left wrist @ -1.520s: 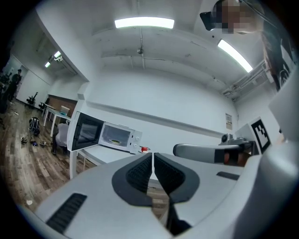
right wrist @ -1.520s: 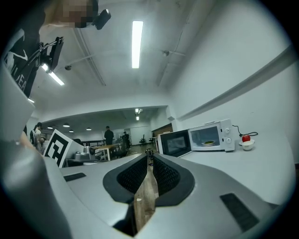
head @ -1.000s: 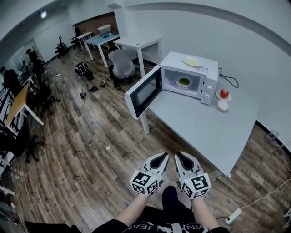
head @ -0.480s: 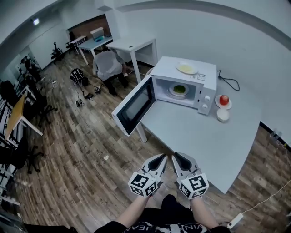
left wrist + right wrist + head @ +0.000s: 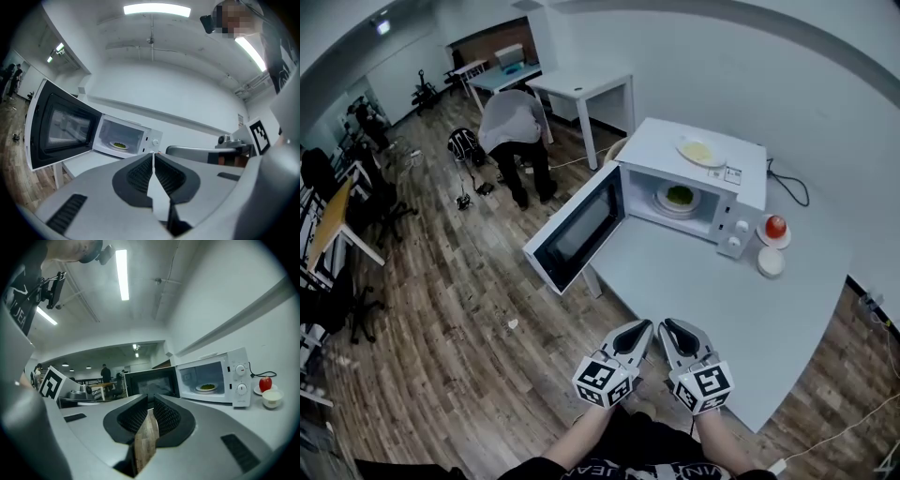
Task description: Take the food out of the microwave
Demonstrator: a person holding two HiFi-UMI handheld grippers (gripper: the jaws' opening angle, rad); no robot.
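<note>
White table (image 5: 703, 281), microwave door (image 5: 577, 230) open, food (image 5: 679, 195) inside, apple (image 5: 775, 226) beside, left gripper (image 5: 644, 326) and right gripper (image 5: 667, 326) pressed together, empty.

Brightly and evenly lit from above by long ceiling lamps (image 5: 157, 9), with a cool bluish cast. Hardly any shadow on the white table (image 5: 703, 281). Strongly bowed toward the edges by fisheye, corners vignetted dark. Sharp at mid-distance, blurred on the nearest surfaces in both gripper views. Pale reflections in the microwave door (image 5: 68, 129).
</note>
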